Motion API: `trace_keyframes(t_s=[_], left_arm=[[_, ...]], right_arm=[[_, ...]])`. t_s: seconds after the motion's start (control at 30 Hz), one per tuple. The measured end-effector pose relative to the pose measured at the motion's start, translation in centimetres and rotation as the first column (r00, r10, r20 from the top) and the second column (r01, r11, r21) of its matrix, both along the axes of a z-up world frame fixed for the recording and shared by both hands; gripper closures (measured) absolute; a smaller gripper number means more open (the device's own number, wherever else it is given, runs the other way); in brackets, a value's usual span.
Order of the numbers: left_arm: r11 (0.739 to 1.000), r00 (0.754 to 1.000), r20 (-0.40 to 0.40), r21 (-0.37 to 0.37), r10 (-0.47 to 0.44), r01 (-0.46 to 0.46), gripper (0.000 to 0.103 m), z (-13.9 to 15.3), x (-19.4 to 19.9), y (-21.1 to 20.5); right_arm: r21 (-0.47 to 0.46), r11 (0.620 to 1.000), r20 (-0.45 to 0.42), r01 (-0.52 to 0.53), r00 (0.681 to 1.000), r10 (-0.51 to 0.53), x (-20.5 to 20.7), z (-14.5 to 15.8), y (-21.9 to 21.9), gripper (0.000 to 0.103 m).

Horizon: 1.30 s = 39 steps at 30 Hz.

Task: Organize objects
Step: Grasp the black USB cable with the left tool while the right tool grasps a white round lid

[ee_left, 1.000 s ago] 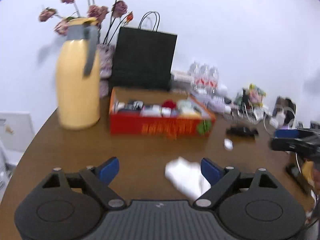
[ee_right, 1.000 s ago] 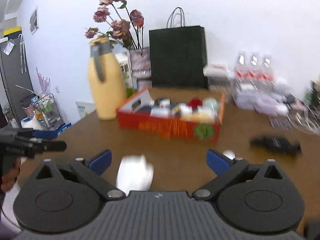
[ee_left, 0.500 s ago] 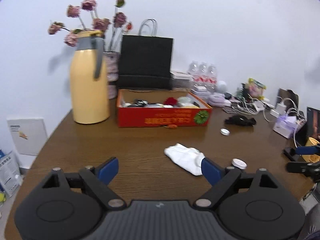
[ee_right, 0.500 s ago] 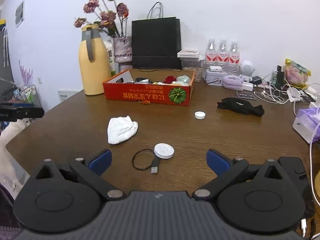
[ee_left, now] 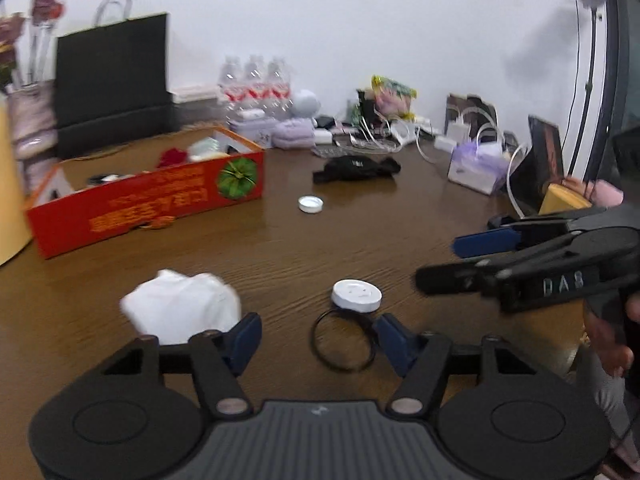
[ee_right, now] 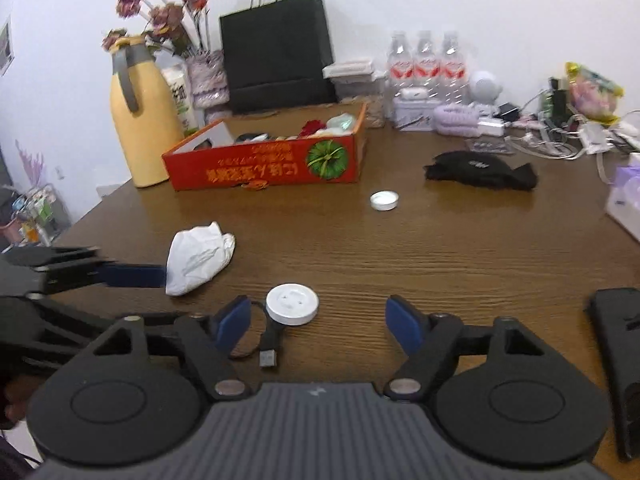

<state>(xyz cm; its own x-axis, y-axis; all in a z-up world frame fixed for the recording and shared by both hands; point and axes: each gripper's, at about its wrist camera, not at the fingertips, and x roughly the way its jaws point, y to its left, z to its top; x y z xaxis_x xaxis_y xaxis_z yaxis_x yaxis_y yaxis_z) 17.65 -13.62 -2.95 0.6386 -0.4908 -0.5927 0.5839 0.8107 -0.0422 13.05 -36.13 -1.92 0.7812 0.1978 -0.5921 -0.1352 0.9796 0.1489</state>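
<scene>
A round white charger puck point(ee_right: 292, 303) with a looped black cable point(ee_left: 343, 340) lies on the brown table, just ahead of both grippers; it also shows in the left wrist view point(ee_left: 356, 295). A crumpled white cloth point(ee_right: 197, 257) lies to its left, also in the left wrist view point(ee_left: 182, 306). A small white cap point(ee_right: 384, 200) and a black cloth point(ee_right: 480, 170) lie farther back. A red box point(ee_right: 267, 166) holds several items. My left gripper point(ee_left: 318, 340) is open and empty. My right gripper point(ee_right: 318, 324) is open and empty.
A yellow thermos point(ee_right: 140, 120), flowers, a black paper bag point(ee_right: 276, 50), water bottles point(ee_right: 426, 66) and tangled cables point(ee_right: 560, 136) stand along the back. A black phone point(ee_right: 620, 352) lies near the right edge. A lilac box point(ee_left: 478, 166) sits at right.
Both grippers have moved closer to the table. The left one has turned right, so the puck and cable now lie between its fingers. The right gripper now sits close beside it.
</scene>
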Motion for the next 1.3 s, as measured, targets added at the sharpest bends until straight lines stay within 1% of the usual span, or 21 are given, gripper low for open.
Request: trace_keyframes(t_s=[0.1,0.17,0.2,0.27,0.3,0.33,0.37,0.4,0.47,0.57,0.6,0.77,0.87,0.97,1.0,1.03,1.07,1.1,1.13,1.2,1.3], left_arm=[[0.999,1.000,0.011,0.047,-0.005,0.005,0.045,-1.6,1.2,-1.5],[0.998,1.000,-0.015,0.066,0.002,-0.001,0.057,-2.4,2.0,-1.8],[0.997,0.999,-0.033,0.071,0.003,-0.001,0.068,-2.8,2.4,-1.8],[0.997,1.000,-0.016,0.074,0.000,0.001,0.080,-3.0,2.6,-2.0],[0.997,1.000,-0.006,0.080,-0.008,0.009,0.099,-3.0,2.5,-2.1],[0.996,1.000,0.005,0.088,-0.016,0.015,0.102,-3.0,2.2,-2.3],[0.994,1.000,0.022,0.107,-0.014,0.012,0.103,-3.0,1.8,-2.6],[0.991,0.999,0.047,0.130,-0.003,-0.003,0.103,-3.1,1.4,-2.8],[0.990,0.994,0.095,0.131,0.046,-0.059,0.103,-2.6,0.7,-2.2],[0.992,0.992,0.057,0.048,0.111,-0.113,0.103,-0.8,0.5,1.1],[0.990,0.989,0.055,0.024,0.135,-0.137,0.103,-0.2,0.4,2.1],[0.974,0.968,0.107,-0.039,0.226,-0.223,0.103,2.8,-1.8,5.9],[0.972,0.963,0.141,-0.083,0.228,-0.218,0.103,4.7,-3.5,7.2],[0.971,0.957,0.170,-0.078,0.235,-0.225,0.103,5.6,-4.7,7.9],[0.974,0.963,0.149,-0.068,0.225,-0.217,0.098,5.3,-4.8,8.2],[0.974,0.968,0.112,-0.057,0.224,-0.218,0.081,4.5,-4.5,8.4],[0.971,0.969,0.071,-0.042,0.237,-0.234,0.068,3.6,-4.1,8.2],[0.968,0.968,0.039,-0.032,0.250,-0.249,0.047,2.6,-3.8,8.0],[0.969,0.969,0.020,-0.026,0.245,-0.245,0.044,1.6,-3.6,7.5],[0.978,0.978,-0.022,-0.027,0.208,-0.209,0.045,-0.1,-2.9,6.6],[0.977,0.978,-0.091,-0.082,0.187,-0.195,0.046,-1.1,-1.8,5.3]], right_arm=[[0.007,1.000,-0.024,-0.020,1.000,0.020,1.8,-1.2,0.7,0.033],[0.017,1.000,-0.035,-0.027,0.999,0.027,3.1,-2.0,1.0,0.035],[0.025,0.999,-0.042,-0.029,0.999,0.030,3.5,-2.3,1.1,0.037],[0.034,0.999,-0.057,-0.033,0.998,0.034,4.5,-3.2,1.4,0.043],[0.043,0.999,-0.061,-0.028,0.998,0.031,4.9,-3.5,1.5,0.055],[0.047,0.998,-0.052,-0.031,0.998,0.033,5.1,-3.6,1.6,0.063],[0.039,0.999,-0.049,-0.021,0.999,0.023,5.3,-3.6,1.8,0.063],[0.023,1.000,-0.049,-0.007,0.999,0.008,5.3,-3.4,1.9,0.063],[-0.016,0.998,0.016,0.069,0.998,-0.069,4.5,-2.6,1.7,0.064],[-0.032,0.981,0.054,0.190,0.981,-0.189,3.6,-1.7,-0.1,0.064],[-0.028,0.978,0.056,0.206,0.977,-0.205,3.2,-1.4,-0.7,0.063],[0.013,0.984,0.062,0.175,0.983,-0.175,0.9,-0.5,-1.1,0.063],[0.019,0.991,0.065,0.132,0.989,-0.133,-0.5,-0.2,0.3,0.063],[0.003,0.995,0.075,0.097,0.992,-0.097,-1.4,0.1,1.5,0.062],[-0.005,0.996,0.073,0.088,0.993,-0.088,-1.8,0.2,1.9,0.062],[-0.009,0.997,0.070,0.081,0.994,-0.080,-2.1,0.1,2.2,0.062],[-0.008,0.997,0.065,0.078,0.995,-0.078,-2.4,-0.1,2.5,0.062],[-0.005,0.997,0.060,0.077,0.995,-0.077,-2.6,-0.2,2.7,0.062],[-0.003,0.997,0.055,0.076,0.996,-0.076,-2.8,-0.3,3.0,0.062],[0.001,0.997,0.053,0.074,0.996,-0.074,-3.2,-0.4,3.5,0.062],[-0.009,0.998,0.057,0.062,0.996,-0.062,-3.7,-0.1,3.8,0.061]])
